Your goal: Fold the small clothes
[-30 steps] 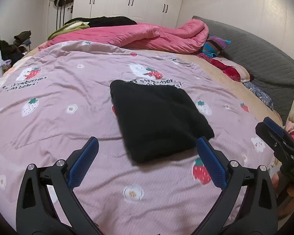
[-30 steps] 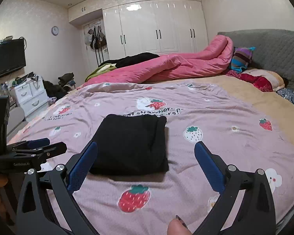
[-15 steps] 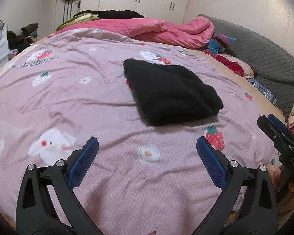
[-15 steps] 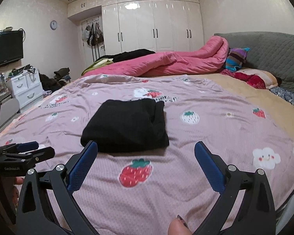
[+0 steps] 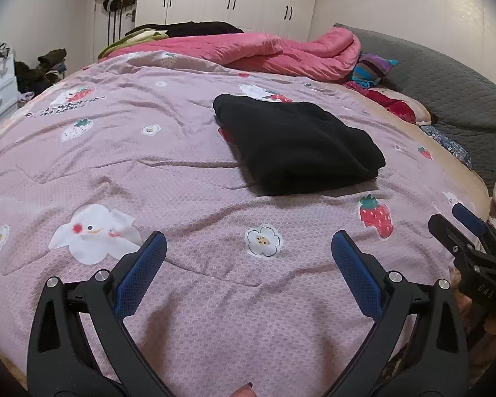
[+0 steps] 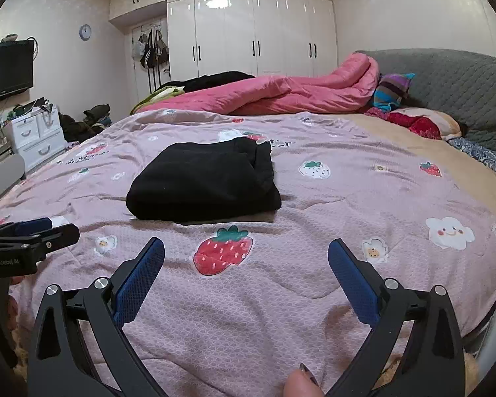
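Note:
A black garment (image 5: 297, 142) lies folded into a compact rectangle on the pink strawberry-print bedspread (image 5: 122, 165); in the right wrist view the same garment (image 6: 205, 182) sits left of centre. My left gripper (image 5: 248, 244) hangs open over the bed's near edge, well short of the garment, nothing between its blue pads. My right gripper (image 6: 246, 248) is open too, also back from the garment and empty. Each gripper shows at the edge of the other's view: the right gripper (image 5: 469, 231) and the left gripper (image 6: 29, 231).
A rumpled pink duvet (image 6: 281, 96) and dark clothes are heaped at the far side of the bed. Pillows (image 6: 423, 122) and a grey headboard (image 6: 456, 82) lie to the right. White drawers (image 6: 36, 135) and a clothes pile stand on the floor at left.
Both grippers have drawn back from the folded black garment toward the bed's near edge; the garment looks farther away and has stayed in place. Both stayed open.

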`<state>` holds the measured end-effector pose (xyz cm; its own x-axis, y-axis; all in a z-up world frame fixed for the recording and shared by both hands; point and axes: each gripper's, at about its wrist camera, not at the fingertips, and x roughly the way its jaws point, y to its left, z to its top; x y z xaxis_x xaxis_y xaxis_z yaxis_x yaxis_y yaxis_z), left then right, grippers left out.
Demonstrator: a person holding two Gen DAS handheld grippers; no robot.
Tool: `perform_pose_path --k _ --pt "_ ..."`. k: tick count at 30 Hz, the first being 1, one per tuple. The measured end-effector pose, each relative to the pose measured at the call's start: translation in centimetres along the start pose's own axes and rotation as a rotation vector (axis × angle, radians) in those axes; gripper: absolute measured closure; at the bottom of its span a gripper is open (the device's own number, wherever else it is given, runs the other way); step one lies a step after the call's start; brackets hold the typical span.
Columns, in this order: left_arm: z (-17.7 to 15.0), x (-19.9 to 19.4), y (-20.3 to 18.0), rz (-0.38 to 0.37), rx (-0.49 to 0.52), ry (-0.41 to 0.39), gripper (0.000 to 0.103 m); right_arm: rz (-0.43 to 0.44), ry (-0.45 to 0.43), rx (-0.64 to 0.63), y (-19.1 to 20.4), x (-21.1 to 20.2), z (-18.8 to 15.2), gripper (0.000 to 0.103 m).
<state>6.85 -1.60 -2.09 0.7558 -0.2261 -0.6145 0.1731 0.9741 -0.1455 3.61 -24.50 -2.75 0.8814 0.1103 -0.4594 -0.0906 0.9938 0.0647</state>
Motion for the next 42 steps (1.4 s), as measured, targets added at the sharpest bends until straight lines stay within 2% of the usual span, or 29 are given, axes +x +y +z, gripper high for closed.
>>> perform_pose_path --k 7,42 --pt "-0.4 0.8 0.4 0.027 0.004 0.023 0.009 -0.002 0.052 -0.017 0.5 1.6 -0.9 0.004" --pt "-0.5 1.2 0.3 0.045 0.008 0.045 0.009 -0.023 0.05 -0.008 0.1 1.7 -1.0 0.004"
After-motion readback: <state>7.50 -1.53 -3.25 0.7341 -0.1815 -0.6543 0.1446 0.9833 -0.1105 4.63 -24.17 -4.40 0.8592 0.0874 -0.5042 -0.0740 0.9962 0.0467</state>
